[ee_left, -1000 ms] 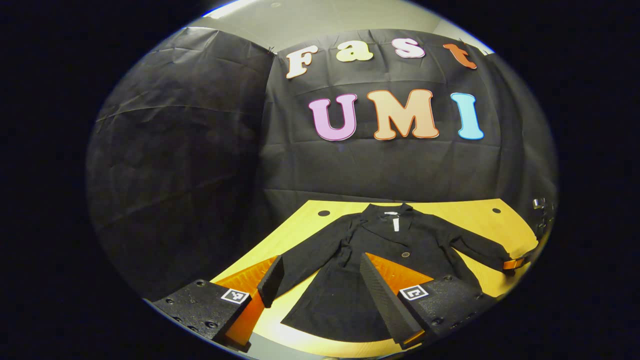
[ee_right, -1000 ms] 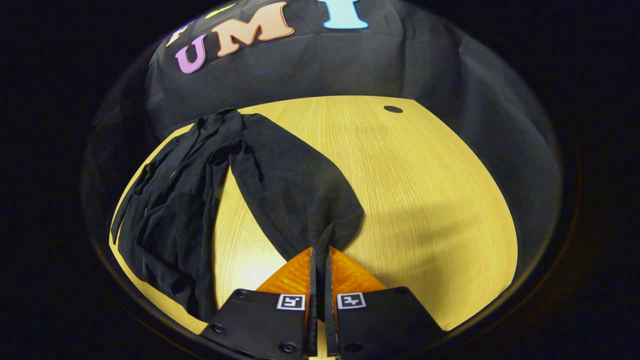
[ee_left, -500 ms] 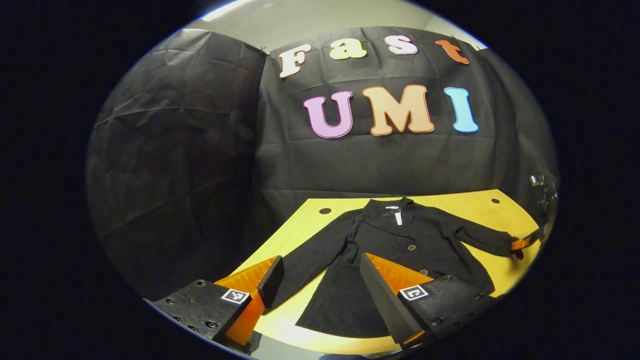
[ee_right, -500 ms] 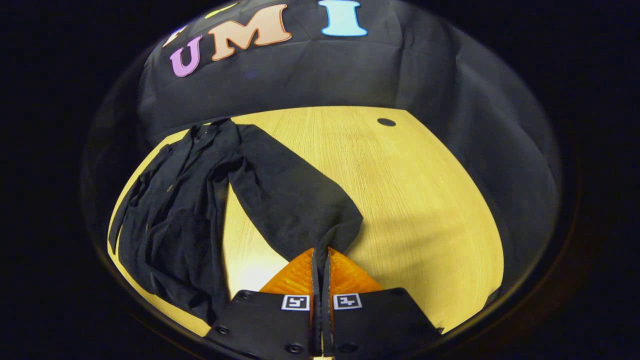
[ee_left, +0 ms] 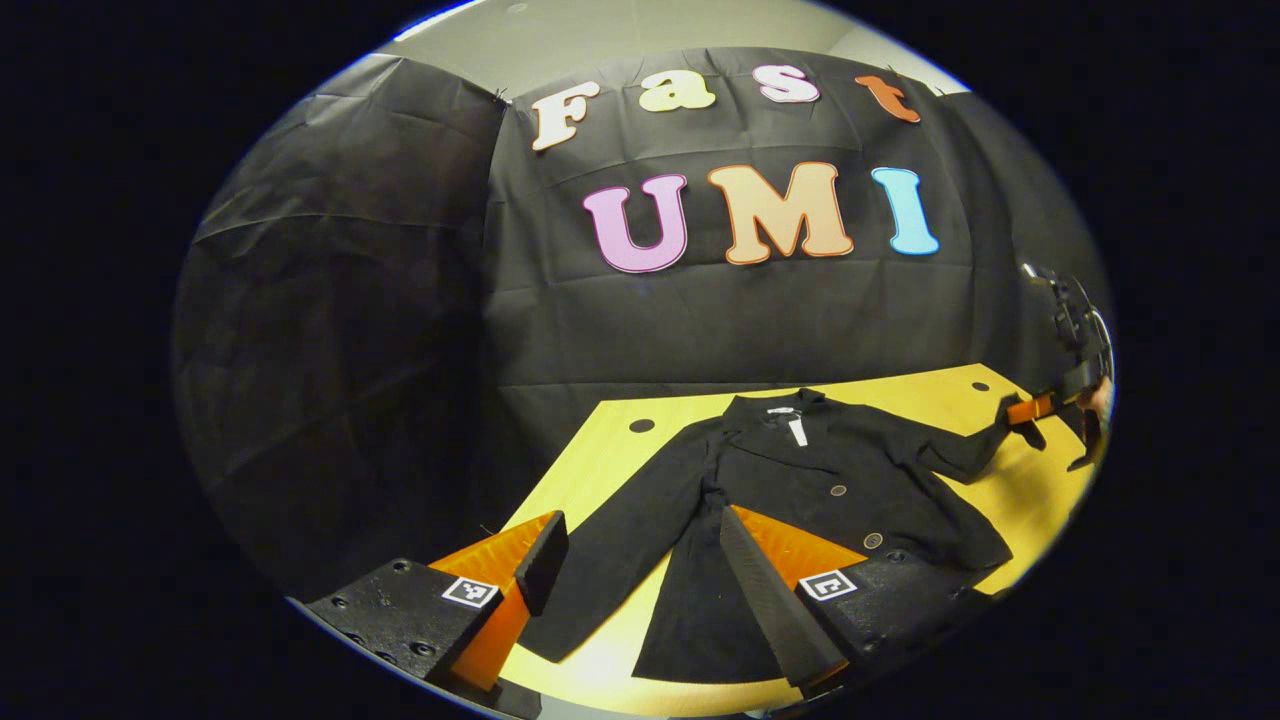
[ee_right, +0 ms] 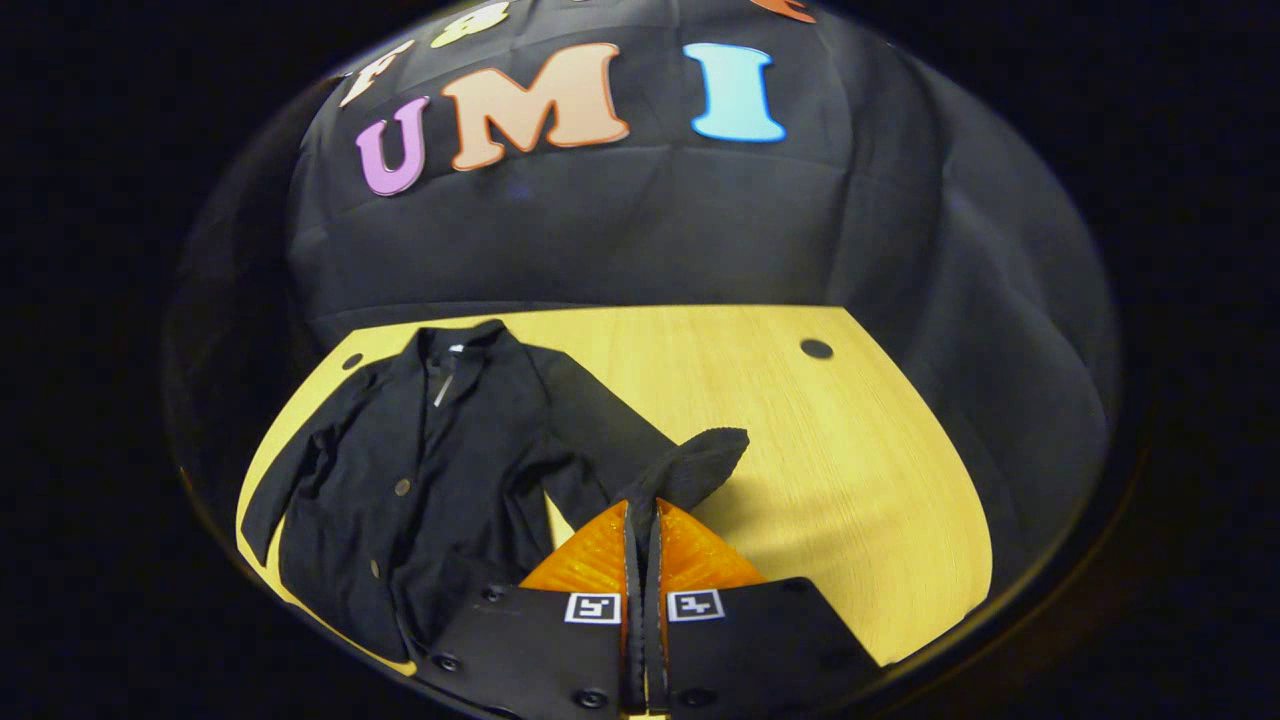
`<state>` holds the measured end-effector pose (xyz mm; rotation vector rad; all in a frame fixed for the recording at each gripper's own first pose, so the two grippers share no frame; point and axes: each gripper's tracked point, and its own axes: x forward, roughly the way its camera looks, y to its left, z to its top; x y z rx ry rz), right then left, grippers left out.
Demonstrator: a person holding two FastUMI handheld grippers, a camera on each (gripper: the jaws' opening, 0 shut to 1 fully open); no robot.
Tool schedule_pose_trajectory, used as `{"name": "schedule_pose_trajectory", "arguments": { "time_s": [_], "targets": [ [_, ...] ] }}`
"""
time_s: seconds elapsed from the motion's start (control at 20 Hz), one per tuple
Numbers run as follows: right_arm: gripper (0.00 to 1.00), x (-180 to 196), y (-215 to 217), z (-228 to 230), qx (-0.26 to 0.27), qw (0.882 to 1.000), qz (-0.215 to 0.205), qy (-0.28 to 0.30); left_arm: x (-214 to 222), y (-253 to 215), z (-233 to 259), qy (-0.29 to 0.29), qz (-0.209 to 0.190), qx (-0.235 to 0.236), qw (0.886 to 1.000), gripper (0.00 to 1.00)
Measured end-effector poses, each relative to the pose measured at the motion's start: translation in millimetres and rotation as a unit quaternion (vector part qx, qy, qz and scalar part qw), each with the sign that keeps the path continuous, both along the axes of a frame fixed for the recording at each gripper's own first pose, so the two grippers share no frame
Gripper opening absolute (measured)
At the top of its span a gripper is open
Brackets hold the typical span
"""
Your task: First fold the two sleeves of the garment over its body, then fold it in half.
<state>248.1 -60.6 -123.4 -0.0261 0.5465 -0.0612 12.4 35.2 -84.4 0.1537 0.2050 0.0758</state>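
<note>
My right gripper [ee_right: 641,520] is clenched on the cuff [ee_right: 690,470] of the soft, limp black coat [ee_right: 440,470] lying ahead-left of it on the table [ee_right: 800,450], while my left gripper [ee_left: 640,560] hangs released.

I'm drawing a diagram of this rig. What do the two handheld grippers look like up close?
The left gripper has two blocky black finger mounts studded with round screws, each carrying a small square black-and-white coded marker. Its long fingers taper to a wedge shape. The right gripper is built the same way: black screwed mounts, one square marker on each, wedge-shaped fingers. No cable can be made out on either.
</note>
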Motion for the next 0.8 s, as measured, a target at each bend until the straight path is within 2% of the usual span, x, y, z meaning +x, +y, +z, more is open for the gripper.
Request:
{"name": "schedule_pose_trajectory", "arguments": {
  "time_s": [0.25, 0.3, 0.45, 0.8],
  "targets": [
    [0.03, 51, 82, 57, -0.004, 0.998, 0.047, -0.047, 11, 11, -4, 0.006, -0.012, -0.014, 1.0, 0.93],
    [0.0, 61, 99, 68, -0.007, 0.997, 0.055, -0.053, 13, 14, -4, 0.007, -0.012, -0.02, 1.0, 0.93],
    [0.02, 89, 143, 91, -0.018, 0.994, 0.079, -0.067, 23, 23, -4, 0.009, -0.011, -0.038, 0.999, 0.94],
    [0.02, 133, 249, 104, -0.043, 0.986, 0.142, -0.074, 39, 44, -15, 0.026, -0.007, -0.052, 0.998, 0.94]
  ]
}}
